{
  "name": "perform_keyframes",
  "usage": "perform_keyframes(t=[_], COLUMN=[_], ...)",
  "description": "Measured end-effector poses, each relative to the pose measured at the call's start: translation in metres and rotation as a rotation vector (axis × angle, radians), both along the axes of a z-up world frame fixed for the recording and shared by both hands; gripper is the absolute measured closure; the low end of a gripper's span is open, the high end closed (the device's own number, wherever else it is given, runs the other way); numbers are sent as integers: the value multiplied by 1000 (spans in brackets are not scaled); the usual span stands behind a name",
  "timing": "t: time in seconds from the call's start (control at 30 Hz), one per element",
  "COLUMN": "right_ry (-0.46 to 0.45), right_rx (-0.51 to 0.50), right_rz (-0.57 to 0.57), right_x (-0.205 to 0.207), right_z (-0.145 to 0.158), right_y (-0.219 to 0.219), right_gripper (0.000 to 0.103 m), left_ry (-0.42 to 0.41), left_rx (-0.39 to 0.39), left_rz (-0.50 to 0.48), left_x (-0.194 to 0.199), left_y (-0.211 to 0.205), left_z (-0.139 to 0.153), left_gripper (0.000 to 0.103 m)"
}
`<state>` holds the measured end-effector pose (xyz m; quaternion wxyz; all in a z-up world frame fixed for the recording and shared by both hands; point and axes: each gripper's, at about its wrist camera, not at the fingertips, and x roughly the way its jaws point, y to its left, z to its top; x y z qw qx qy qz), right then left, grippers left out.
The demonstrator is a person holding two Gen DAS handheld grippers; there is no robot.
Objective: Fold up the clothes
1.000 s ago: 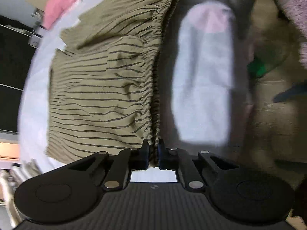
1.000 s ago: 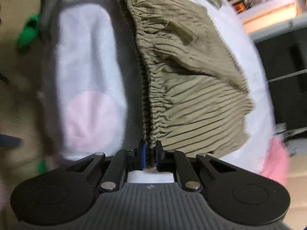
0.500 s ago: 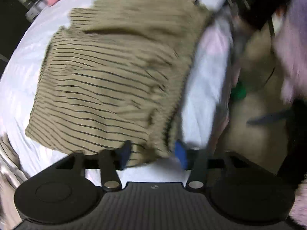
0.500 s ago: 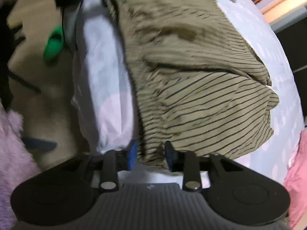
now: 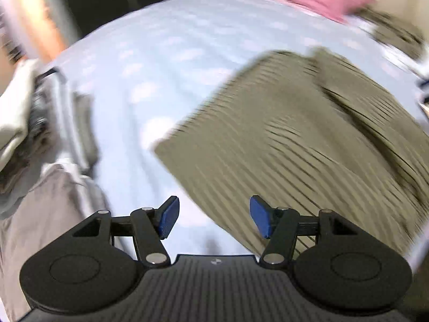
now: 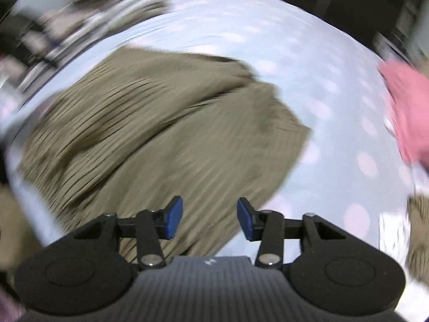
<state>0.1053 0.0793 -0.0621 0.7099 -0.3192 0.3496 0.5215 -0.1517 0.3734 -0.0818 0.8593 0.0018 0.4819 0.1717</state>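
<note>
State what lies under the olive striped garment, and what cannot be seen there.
The olive striped garment lies on a pale blue spotted sheet, which shows all around its edges. Whatever lies directly beneath the cloth, and any folded-under layers, is covered.

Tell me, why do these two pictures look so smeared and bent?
Left wrist view: the striped garment and bedsheet streak with motion blur, while the left gripper stays sharp; the fisheye lens bows the edges. Right wrist view: same smear on the garment, right gripper crisp, corners dark.
</note>
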Motion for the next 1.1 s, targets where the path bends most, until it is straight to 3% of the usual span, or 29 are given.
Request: perform_keyframes(t=[0.13, 0.27, 0.53, 0.7, 0.73, 0.77, 0.8, 0.83, 0.87, 0.93, 1.1], right_ry=[28, 55, 117, 98, 71, 46, 33, 28, 25, 11, -31], right_rx=[39, 79, 109, 102, 100, 96, 96, 97, 102, 111, 117], right_rz=[-131, -223, -318, -282, -268, -256, -250, -250, -251, -260, -316], right_x=[43, 78, 131, 125, 121, 118, 117, 117, 117, 119, 133], right_z=[-16, -35, -77, -98, -100, -102, -102, -100, -99, -91, -64], right_y=[28, 63, 119, 133, 134, 135, 135, 135, 134, 128, 101], right_gripper=[68, 69, 68, 69, 70, 79, 96, 99, 102, 102, 102], left_ry=[-19, -40, -97, -139, -145, -152, -159, -166, -170, -171, -166], left_rx=[-58, -110, -153, -161, -161, -156, -151, -148, -149, -153, -148], left_rz=[148, 225, 258, 271, 271, 272, 273, 277, 280, 284, 313], left_x=[27, 46, 59, 61, 61, 61, 61, 60, 59, 58, 57], left_y=[44, 69, 83, 86, 86, 85, 85, 85, 85, 85, 83], left_z=[-25, -50, -88, -92, -93, -92, -92, -91, -89, -86, -78], left_gripper=[50, 51, 50, 52, 54, 61, 66, 76, 88, 97, 102])
